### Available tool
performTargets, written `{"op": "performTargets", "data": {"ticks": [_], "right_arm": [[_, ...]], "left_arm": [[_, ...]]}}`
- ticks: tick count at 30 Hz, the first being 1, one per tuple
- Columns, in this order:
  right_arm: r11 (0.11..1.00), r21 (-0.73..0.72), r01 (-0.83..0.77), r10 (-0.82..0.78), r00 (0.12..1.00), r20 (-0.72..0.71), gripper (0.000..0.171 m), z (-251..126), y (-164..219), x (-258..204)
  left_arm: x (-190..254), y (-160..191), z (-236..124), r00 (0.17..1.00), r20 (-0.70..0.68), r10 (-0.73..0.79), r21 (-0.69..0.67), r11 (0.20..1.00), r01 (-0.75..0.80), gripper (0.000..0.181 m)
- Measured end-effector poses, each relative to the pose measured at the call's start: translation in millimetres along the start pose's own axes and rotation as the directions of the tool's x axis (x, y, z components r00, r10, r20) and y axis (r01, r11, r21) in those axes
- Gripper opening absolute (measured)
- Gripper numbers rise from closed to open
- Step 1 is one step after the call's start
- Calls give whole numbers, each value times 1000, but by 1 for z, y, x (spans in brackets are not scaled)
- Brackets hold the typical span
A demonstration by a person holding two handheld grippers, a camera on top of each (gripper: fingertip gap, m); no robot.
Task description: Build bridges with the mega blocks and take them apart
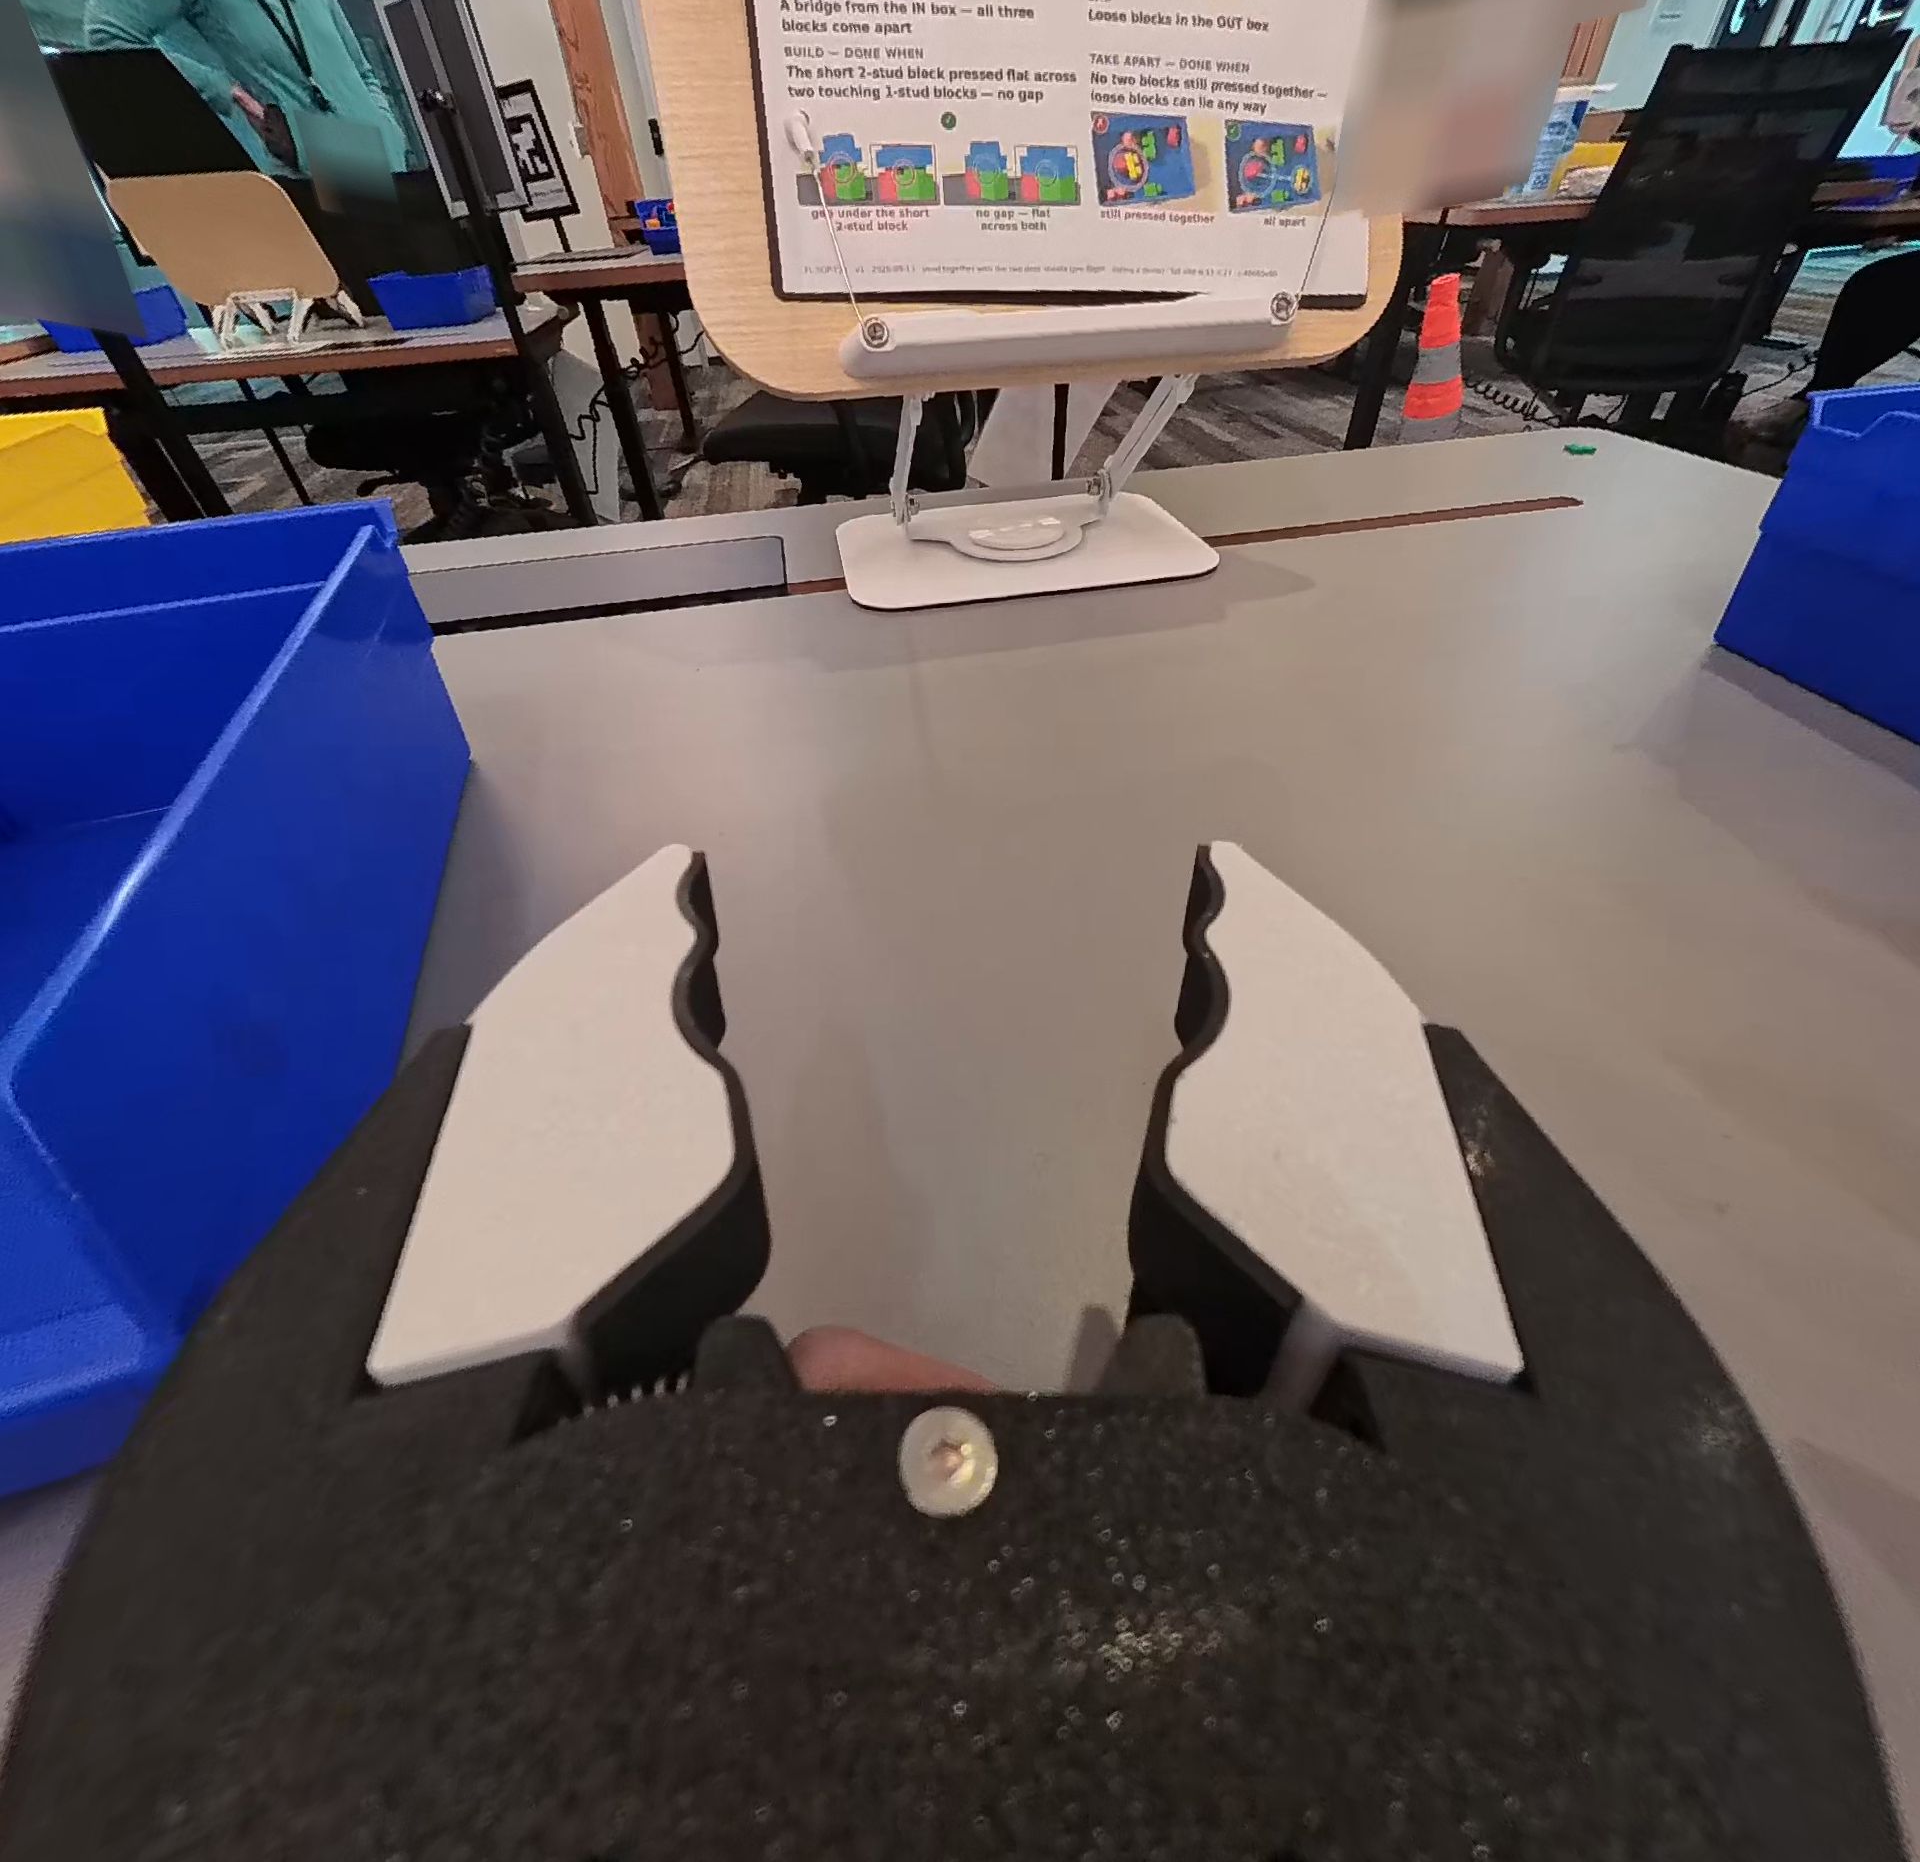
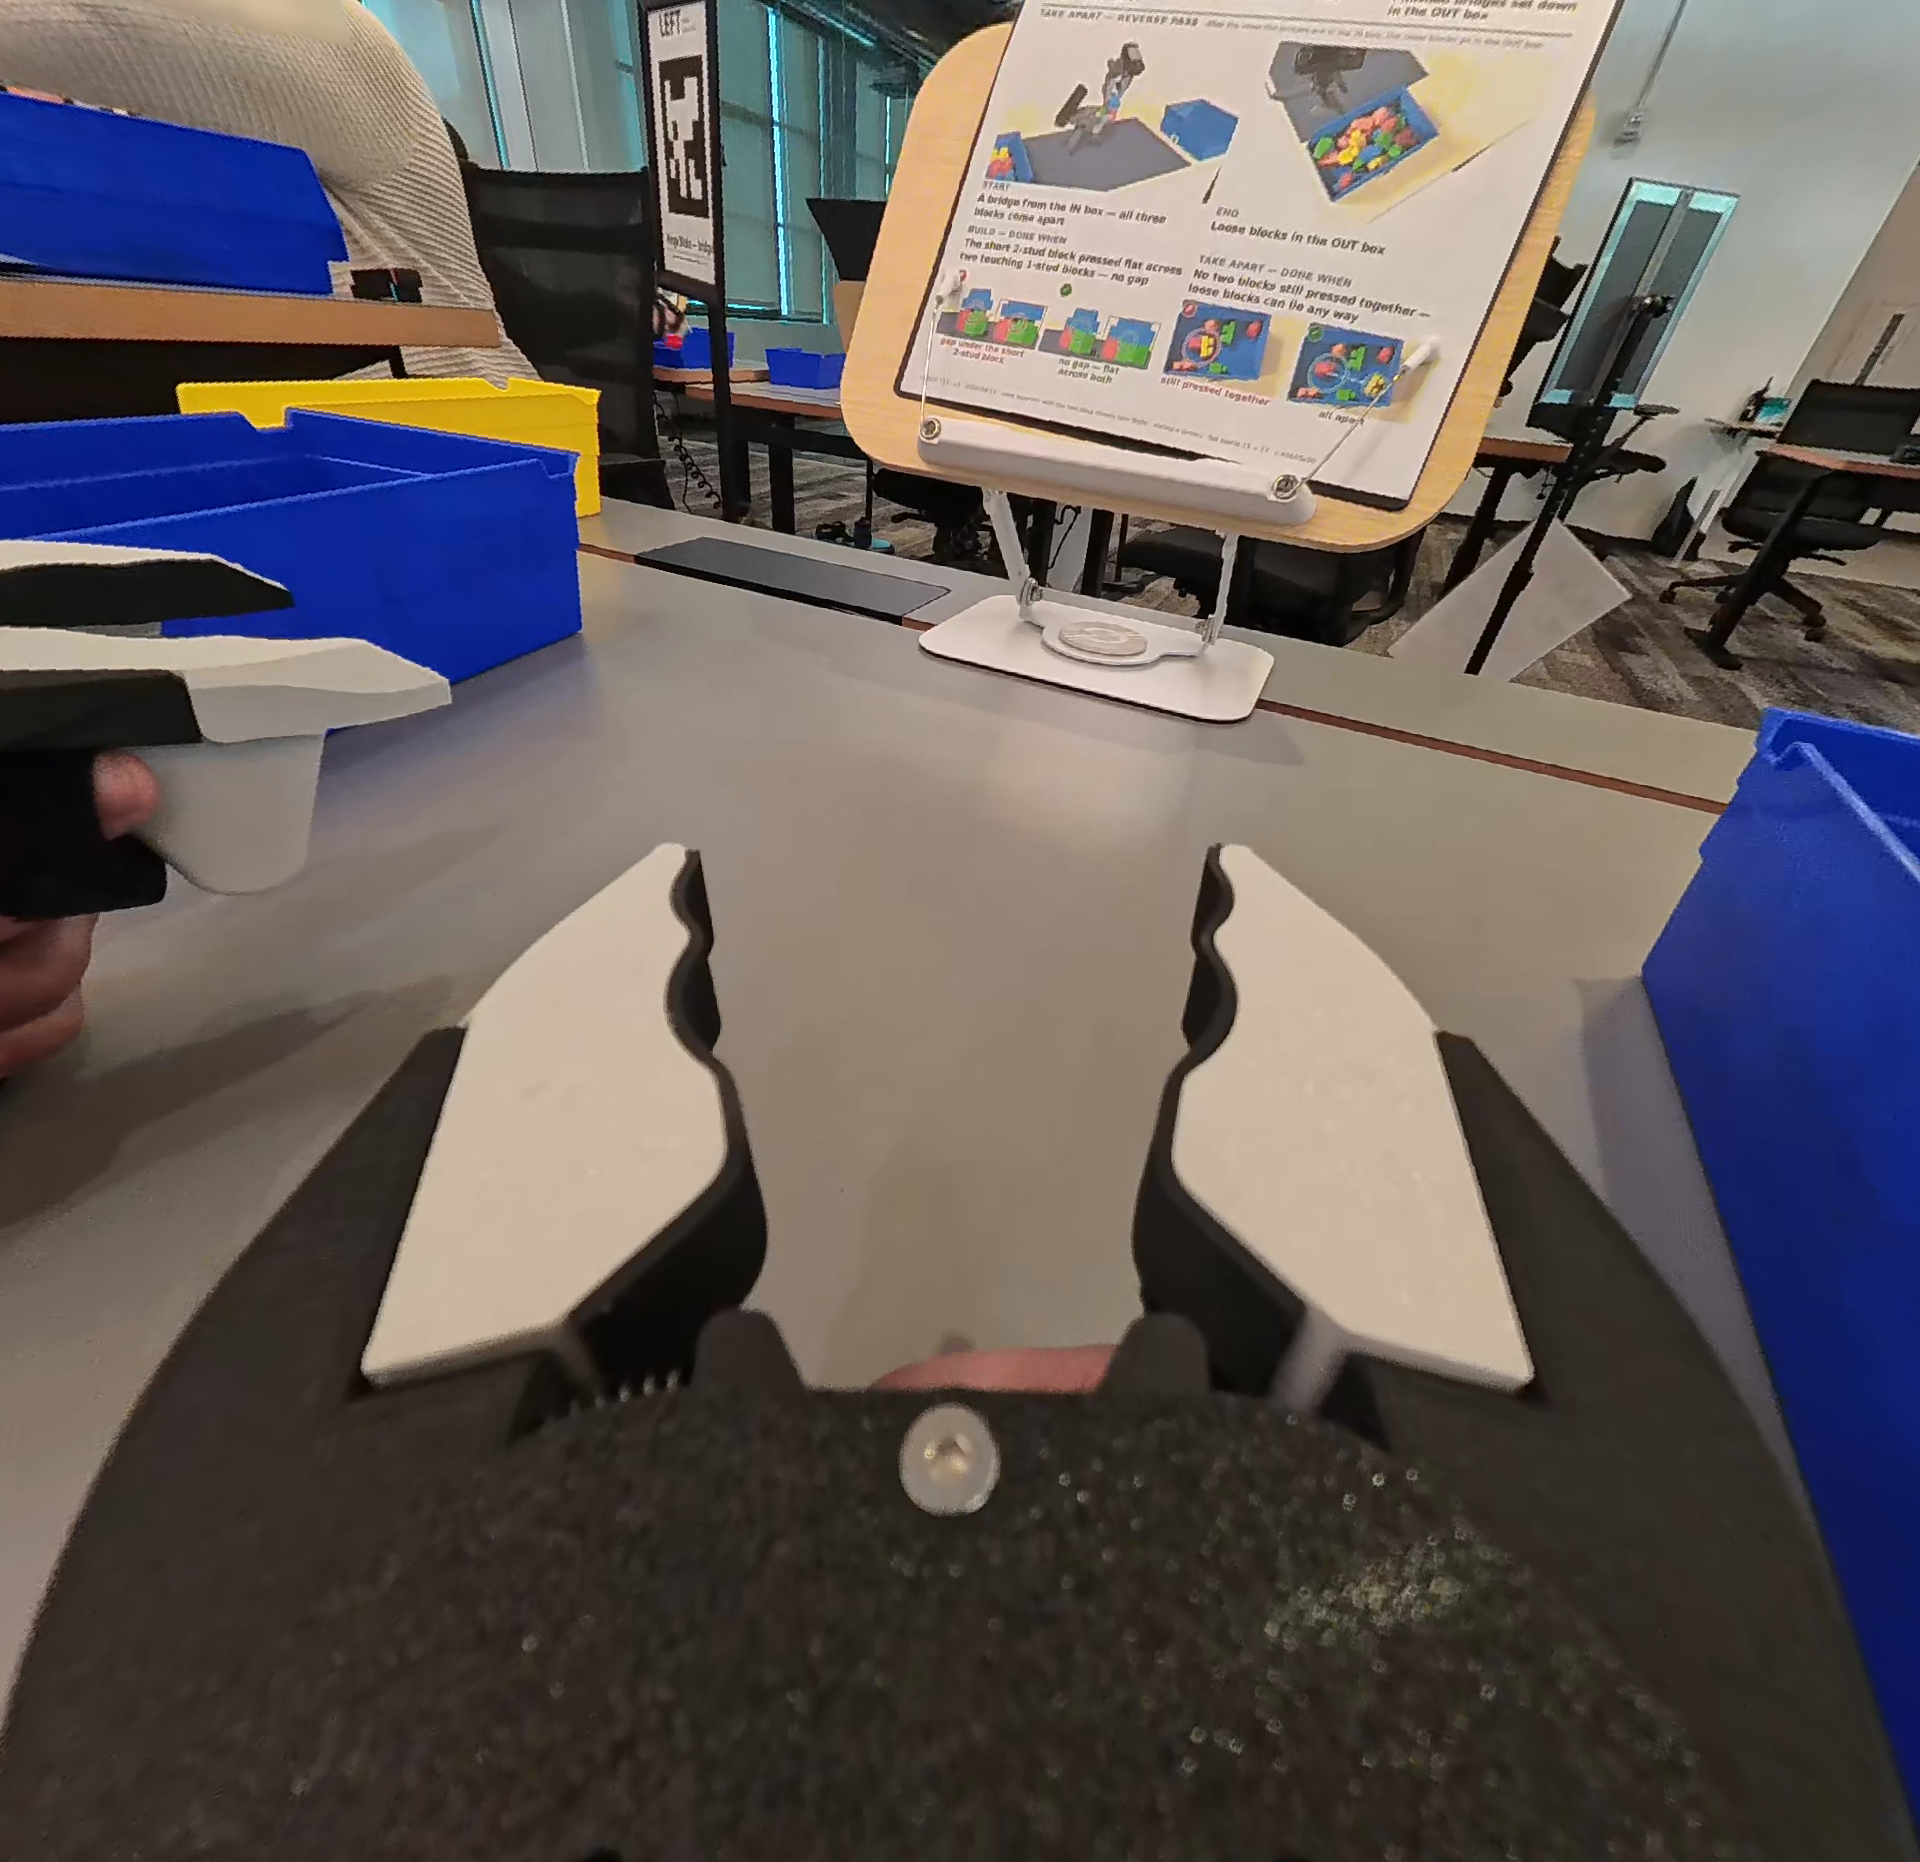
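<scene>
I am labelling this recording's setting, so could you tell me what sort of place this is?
Probably an open office or lab set up as a data-collection workstation: rows of desks with office chairs, blue bins flanking a grey table, and an instruction sheet on a stand.

Bare grey table (image 1: 1039, 773) between the left blue bin (image 1: 208, 877) and right blue bin (image 2: 1808, 1085); document stand (image 2: 1101, 659) blocks the far edge.

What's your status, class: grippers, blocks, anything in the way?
Left gripper open, right gripper open, both empty. No blocks in view. Table between them bare.

Both wrist views look low across the table (image 1: 1039, 773) toward the stand (image 2: 1101, 649).
</scene>
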State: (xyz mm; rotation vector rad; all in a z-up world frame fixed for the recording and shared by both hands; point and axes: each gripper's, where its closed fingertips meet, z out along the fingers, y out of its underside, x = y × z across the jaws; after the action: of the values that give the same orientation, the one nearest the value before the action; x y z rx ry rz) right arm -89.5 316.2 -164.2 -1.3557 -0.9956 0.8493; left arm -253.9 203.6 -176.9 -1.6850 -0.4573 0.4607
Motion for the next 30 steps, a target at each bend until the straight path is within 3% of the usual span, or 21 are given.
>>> {"op": "performTargets", "data": {"ticks": [9, 17, 24, 30], "right_arm": [[1000, -11, 21, -21, 999, -35, 87, -9, -17, 15], [995, -44, 94, -100, 981, -163, 87, -55, -67, 86], [987, -114, 116, -147, 937, -318, 83, -114, -89, 171], [963, -266, 47, -155, 903, -401, 83, -153, -61, 248]], "left_arm": [[2, 1, 1, 1000, -1, -24, -35, 999, 24, 84], [37, -18, 6, 994, -86, -65, -44, 997, 61, 85], [121, -50, 15, 972, -225, -62, -39, 998, 55, 85], [230, -72, 22, 916, -382, -123, -69, 992, 104, 84]]}}
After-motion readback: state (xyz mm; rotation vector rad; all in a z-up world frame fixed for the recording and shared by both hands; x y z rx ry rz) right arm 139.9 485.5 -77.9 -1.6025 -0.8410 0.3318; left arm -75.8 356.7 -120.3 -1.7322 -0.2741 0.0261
